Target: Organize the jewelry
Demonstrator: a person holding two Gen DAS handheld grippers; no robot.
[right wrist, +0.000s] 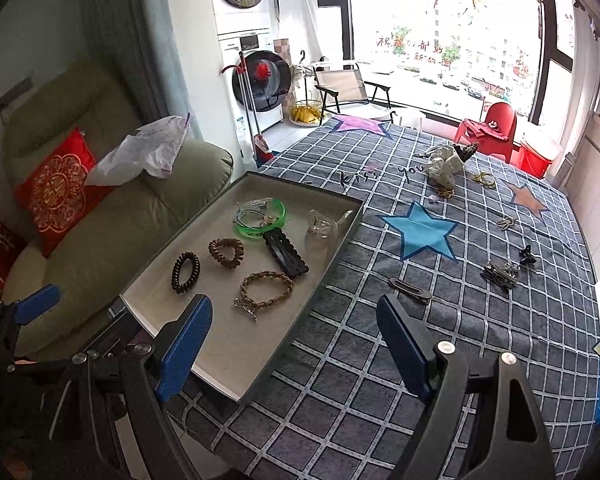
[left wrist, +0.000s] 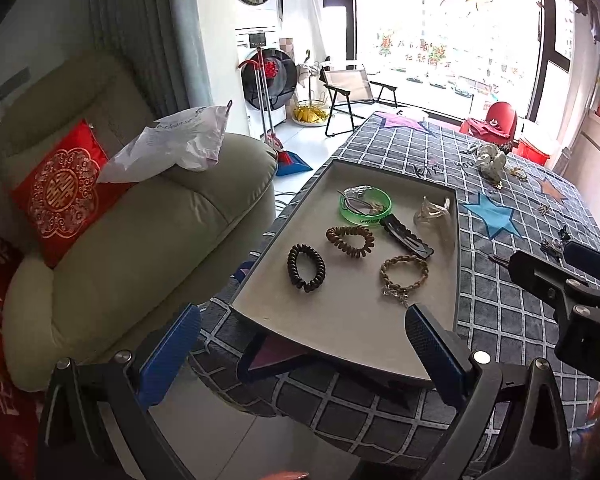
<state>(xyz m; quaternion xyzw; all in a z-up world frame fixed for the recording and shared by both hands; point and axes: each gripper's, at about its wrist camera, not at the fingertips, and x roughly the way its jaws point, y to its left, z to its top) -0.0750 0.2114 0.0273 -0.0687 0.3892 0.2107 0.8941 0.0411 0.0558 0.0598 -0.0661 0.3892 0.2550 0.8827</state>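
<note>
The dark flat hair clip lies on the checked tablecloth just right of the tray, dead ahead of my right claw, long axis slanting across my fingers. That claw gapes wide and empty, nearer than my left claw, also wide and empty, at the tray's near edge. Window beyond.

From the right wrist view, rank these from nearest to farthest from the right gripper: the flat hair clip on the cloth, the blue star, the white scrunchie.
Measured from the right gripper:
1. Flat hair clip, on the cloth just ahead of the right finger, outside the tray.
2. Blue star, mid-table, beyond the clip.
3. White scrunchie, far side, toward the window.
</note>
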